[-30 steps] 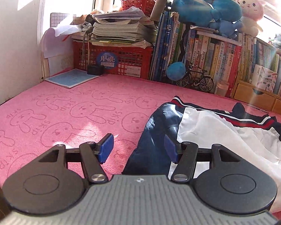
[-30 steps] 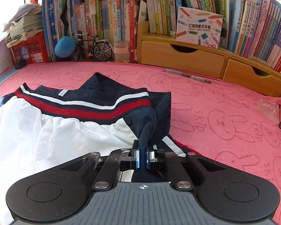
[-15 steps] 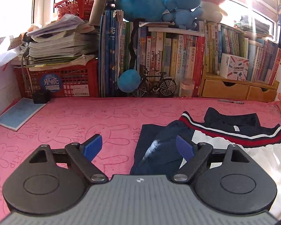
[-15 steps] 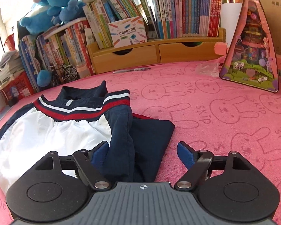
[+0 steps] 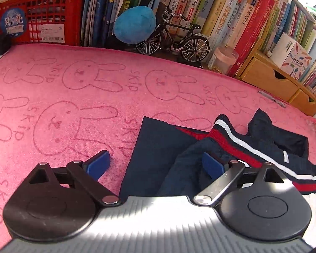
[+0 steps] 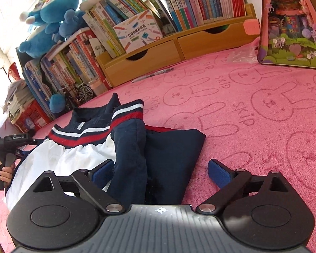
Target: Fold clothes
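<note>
A navy jacket (image 5: 162,139) with red and white striped trim and white lining (image 6: 69,156) lies on the pink rabbit-print cloth (image 5: 73,97). One navy part is folded over the body. My left gripper (image 5: 155,164) hovers over the jacket's left navy edge; its jaws are closing, the fabric lies between them and the pads do not press on it. My right gripper (image 6: 161,172) stands open over the folded navy part (image 6: 170,147), holding nothing. In the right wrist view the left gripper's handle (image 6: 2,145) shows at the left edge, held by a hand (image 6: 2,172).
Books, a red basket (image 5: 42,21), a blue plush ball (image 5: 134,24) and a model bicycle (image 5: 172,40) line the back. Wooden drawers (image 6: 168,50) stand behind a pen (image 6: 153,74). A pink toy house (image 6: 292,21) stands at the right.
My right gripper let go of the navy fabric, opened wide and drew back; the fold now lies on the jacket. My left gripper swung right and tipped down over the jacket's navy edge.
</note>
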